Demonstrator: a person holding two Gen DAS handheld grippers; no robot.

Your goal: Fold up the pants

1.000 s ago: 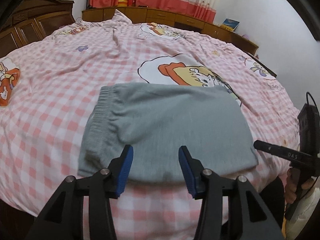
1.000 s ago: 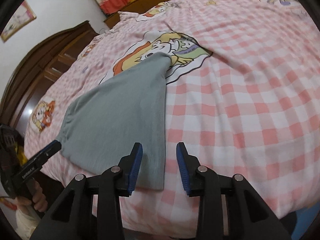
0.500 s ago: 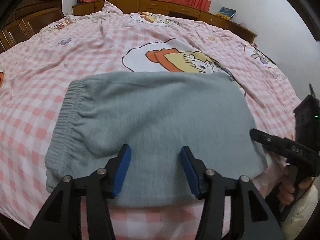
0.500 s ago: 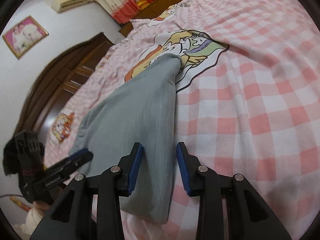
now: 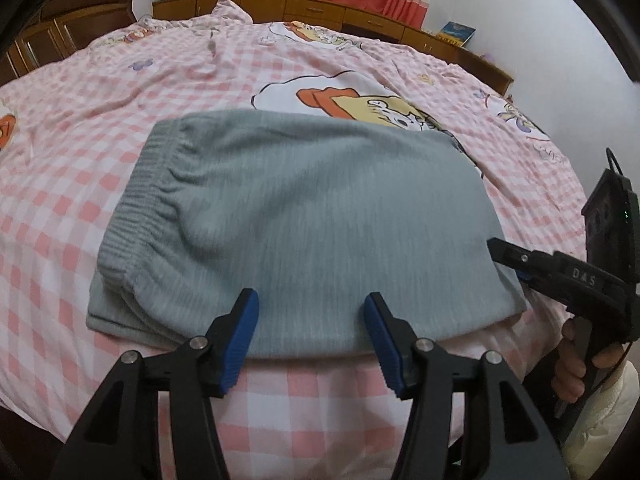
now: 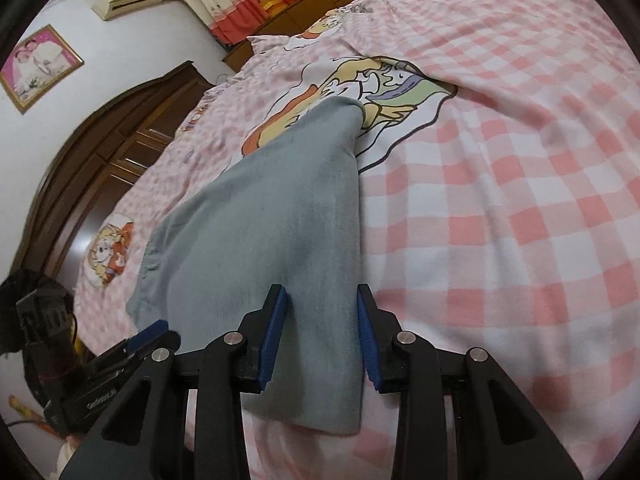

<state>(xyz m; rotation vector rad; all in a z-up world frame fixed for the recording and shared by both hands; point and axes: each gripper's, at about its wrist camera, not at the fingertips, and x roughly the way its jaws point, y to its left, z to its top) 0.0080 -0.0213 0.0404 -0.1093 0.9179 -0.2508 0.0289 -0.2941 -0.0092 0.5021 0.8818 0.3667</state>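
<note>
On the bed, over its pink-and-white checked cover, the grey pants are found lying flat near the front edge, already doubled into a broad rectangle. The elastic waistband is seen at the left end in the left wrist view, gathered and ribbed, with a second layer of cloth showing beneath it at the near left corner. The far long edge overlaps a cartoon print on the cover.

The left gripper is held over the near long edge of the pants, its blue-padded fingers spread wide apart with nothing between them. The right gripper is positioned at the narrow right end, its fingers likewise parted and straddling the near corner of the cloth; no closure on the fabric is seen. Whether the pads touch the cloth cannot be told.

The fabric is judged to be a soft, light knit, limp and without stiffness, so that it is expected to sag and drape when lifted from a single point. It is not judged fragile or slippery; the pads should hold it with modest pressure. Because several layers are stacked, all layers at an edge should be taken together, or the lower ones may be left behind and the fold lost. The right-end corners are judged the soundest holds for carrying that end toward the waistband. The waistband is thicker and would fill the fingers more.
</note>
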